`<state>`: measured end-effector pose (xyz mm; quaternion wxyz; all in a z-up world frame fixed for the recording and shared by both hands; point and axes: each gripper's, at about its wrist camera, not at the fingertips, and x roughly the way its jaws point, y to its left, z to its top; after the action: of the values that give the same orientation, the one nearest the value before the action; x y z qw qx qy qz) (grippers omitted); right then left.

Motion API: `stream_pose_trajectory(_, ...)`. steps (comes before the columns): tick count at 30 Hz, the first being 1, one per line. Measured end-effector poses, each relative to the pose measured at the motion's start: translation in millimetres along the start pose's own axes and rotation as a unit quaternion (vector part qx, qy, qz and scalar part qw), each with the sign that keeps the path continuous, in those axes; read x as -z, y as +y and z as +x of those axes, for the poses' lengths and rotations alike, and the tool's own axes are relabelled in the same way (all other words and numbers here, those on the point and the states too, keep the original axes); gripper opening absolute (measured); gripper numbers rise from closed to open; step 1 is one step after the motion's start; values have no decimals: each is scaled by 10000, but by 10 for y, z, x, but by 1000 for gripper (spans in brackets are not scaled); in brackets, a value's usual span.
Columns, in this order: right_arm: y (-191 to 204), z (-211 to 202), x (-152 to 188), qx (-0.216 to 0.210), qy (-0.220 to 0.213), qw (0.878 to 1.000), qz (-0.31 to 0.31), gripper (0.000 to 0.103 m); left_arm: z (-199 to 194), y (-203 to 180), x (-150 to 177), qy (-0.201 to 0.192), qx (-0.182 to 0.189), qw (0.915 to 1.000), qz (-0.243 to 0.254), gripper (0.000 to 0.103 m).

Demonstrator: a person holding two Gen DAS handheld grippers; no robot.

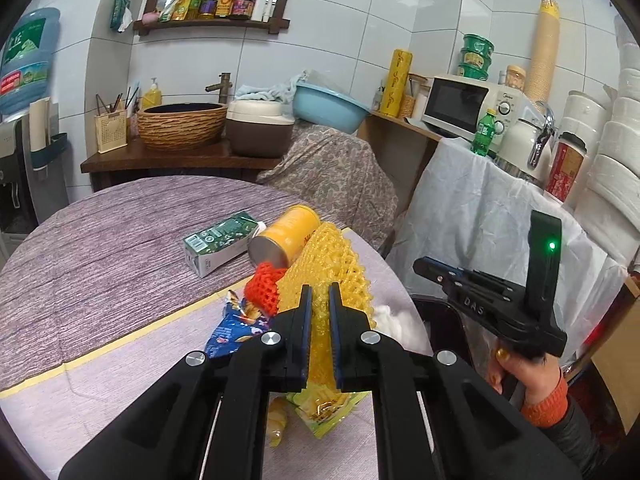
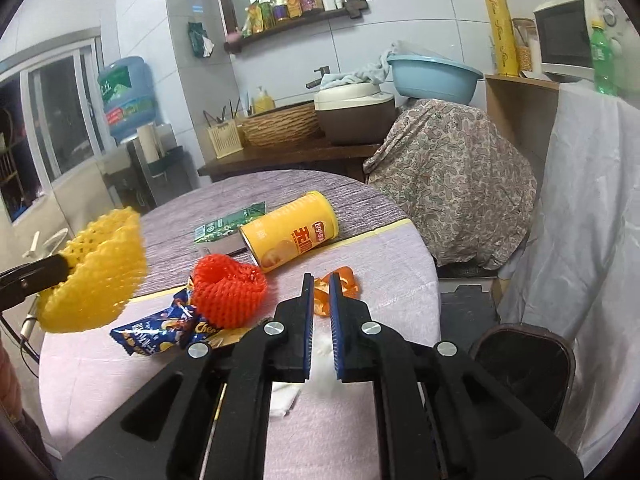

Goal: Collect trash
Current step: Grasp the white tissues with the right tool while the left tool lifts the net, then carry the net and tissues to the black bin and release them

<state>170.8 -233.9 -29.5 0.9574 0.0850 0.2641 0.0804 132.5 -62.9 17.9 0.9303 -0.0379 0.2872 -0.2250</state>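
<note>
My left gripper (image 1: 320,294) is shut on a yellow foam fruit net (image 1: 324,264) and holds it above the round table; the net also shows at the left of the right wrist view (image 2: 96,276). My right gripper (image 2: 321,280) is shut on a white tissue (image 2: 322,354) over the table's near edge. On the table lie a red foam net (image 2: 230,294), a blue snack bag (image 2: 160,330), a yellow chips can (image 2: 290,234), a green carton (image 2: 228,226), orange peel (image 2: 348,282) and a yellow-green wrapper (image 1: 326,410).
A dark trash bin (image 2: 524,364) stands on the floor right of the table (image 2: 380,256). Behind are a cloth-covered object (image 2: 452,184), a white-draped stand (image 2: 588,208), a wooden counter with a basket sink (image 1: 180,124) and a microwave (image 1: 460,106).
</note>
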Motion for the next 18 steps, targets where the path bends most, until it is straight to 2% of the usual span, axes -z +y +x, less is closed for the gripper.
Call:
stream_pose_trajectory(5, -63, 16, 135, -50, 264, 9996, -10, 9, 40, -87, 5, 26, 152, 9999, 25, 9)
stream_pose_trajectory(6, -91, 10, 170, -60, 285, 9996, 44, 11, 45, -101, 13, 38, 166, 9999, 23, 9)
stream_pose_trajectory(8, -117, 34, 267, -44, 432, 9990, 96, 46, 53, -115, 29, 65, 209, 9998, 27, 9)
stream_pose_trajectory(9, -115, 18, 318, 62, 383, 9992, 91, 75, 64, -127, 34, 77, 208, 9997, 35, 9)
stream_pose_trajectory(10, -100, 9, 375, 99, 356, 9993, 60, 78, 79, -130, 37, 99, 205, 9997, 29, 9)
stream_pose_trajectory(14, -20, 120, 543, 51, 665, 9978, -62, 75, 142, -153, 44, 185, 284, 9994, -18, 9)
stream_pose_trajectory(17, 31, 240, 659, 187, 913, 9954, -223, 71, 176, -211, 42, 205, 295, 9994, 26, 9)
stream_pose_trajectory(18, 38, 275, 677, 171, 979, 9948, -221, 67, 184, -230, 41, 207, 306, 9993, 36, 9)
